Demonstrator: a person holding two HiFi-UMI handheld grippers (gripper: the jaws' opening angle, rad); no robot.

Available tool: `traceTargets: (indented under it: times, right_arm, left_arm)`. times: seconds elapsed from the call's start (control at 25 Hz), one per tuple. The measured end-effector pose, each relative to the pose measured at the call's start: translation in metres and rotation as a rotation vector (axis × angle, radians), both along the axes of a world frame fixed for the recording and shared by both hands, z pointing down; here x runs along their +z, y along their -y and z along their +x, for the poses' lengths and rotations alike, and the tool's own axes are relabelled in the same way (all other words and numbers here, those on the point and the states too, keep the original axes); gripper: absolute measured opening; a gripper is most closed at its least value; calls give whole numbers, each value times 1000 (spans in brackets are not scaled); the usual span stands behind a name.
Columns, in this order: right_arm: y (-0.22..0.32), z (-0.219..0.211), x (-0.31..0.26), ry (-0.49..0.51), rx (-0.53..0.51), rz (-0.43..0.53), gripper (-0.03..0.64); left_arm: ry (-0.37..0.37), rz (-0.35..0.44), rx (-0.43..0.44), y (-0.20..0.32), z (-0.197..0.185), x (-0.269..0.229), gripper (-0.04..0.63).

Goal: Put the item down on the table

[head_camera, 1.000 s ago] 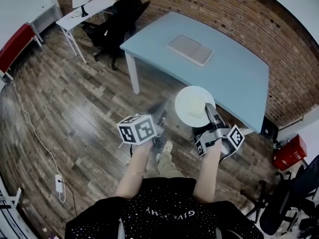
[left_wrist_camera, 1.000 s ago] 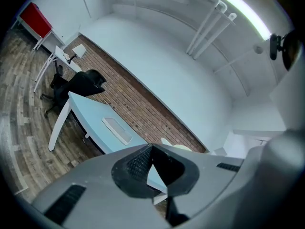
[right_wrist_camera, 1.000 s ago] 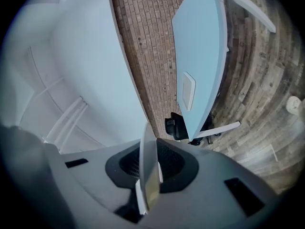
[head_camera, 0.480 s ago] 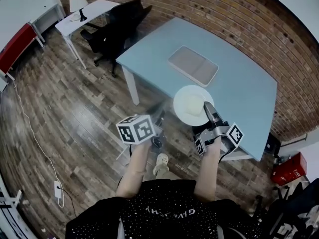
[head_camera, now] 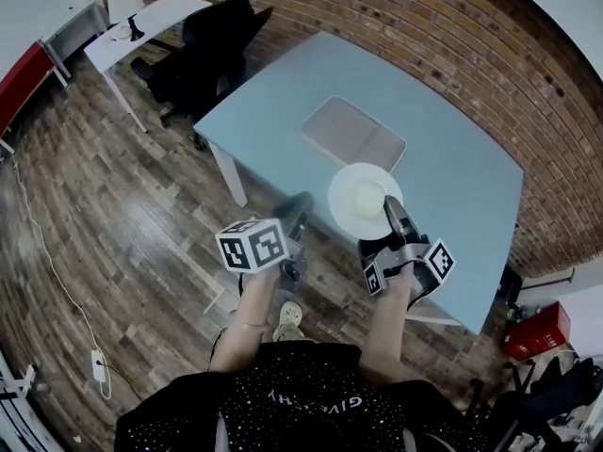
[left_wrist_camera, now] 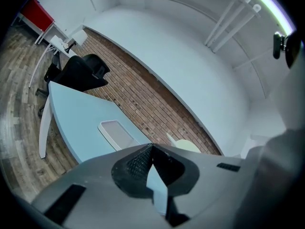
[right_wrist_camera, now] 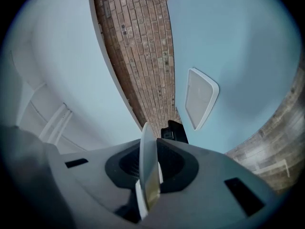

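The right gripper (head_camera: 393, 213) is clenched on the near rim of a round white plate (head_camera: 363, 199). The plate lies roughly flat, face up, and reaches away from the person over the near part of the blue table (head_camera: 462, 149). A shallow tray (head_camera: 353, 135) lies just beyond it. The left gripper (head_camera: 301, 203) is closed with nothing in it, beside the table's edge. A black chair (head_camera: 203, 50) stands at the far corner. Since a second ago the person has stepped closer, and the plate is now further over the tabletop.

White lettering across the person's black shirt (head_camera: 311, 401), seen upside down, seems to read "GIVENCHY".
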State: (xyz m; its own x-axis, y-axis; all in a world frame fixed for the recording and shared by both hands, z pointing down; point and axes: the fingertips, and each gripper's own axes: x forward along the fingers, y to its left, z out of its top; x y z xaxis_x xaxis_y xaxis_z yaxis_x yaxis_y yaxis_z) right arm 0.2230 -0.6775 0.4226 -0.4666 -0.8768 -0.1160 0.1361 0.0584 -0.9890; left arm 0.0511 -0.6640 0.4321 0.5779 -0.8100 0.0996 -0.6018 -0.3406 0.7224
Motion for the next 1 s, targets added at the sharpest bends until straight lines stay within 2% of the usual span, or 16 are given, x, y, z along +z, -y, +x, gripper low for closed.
traceTargets:
  times: [0.12,0.56,0.76,1.0]
  right_arm:
    - [15,10,2,5,18,-1,49]
    - [52,11,16,14,52,-27,50]
    - [96,8,20,11,82,-39,49]
    - [173,8,28,-53,166,-68,49]
  left_arm:
    - [32,4,1,16,6,2,11]
    - [46,14,-2,58,-2,4,11]
    - [54,20,35,112,0,3,11]
    - [79,26,71,202,-2,5,11]
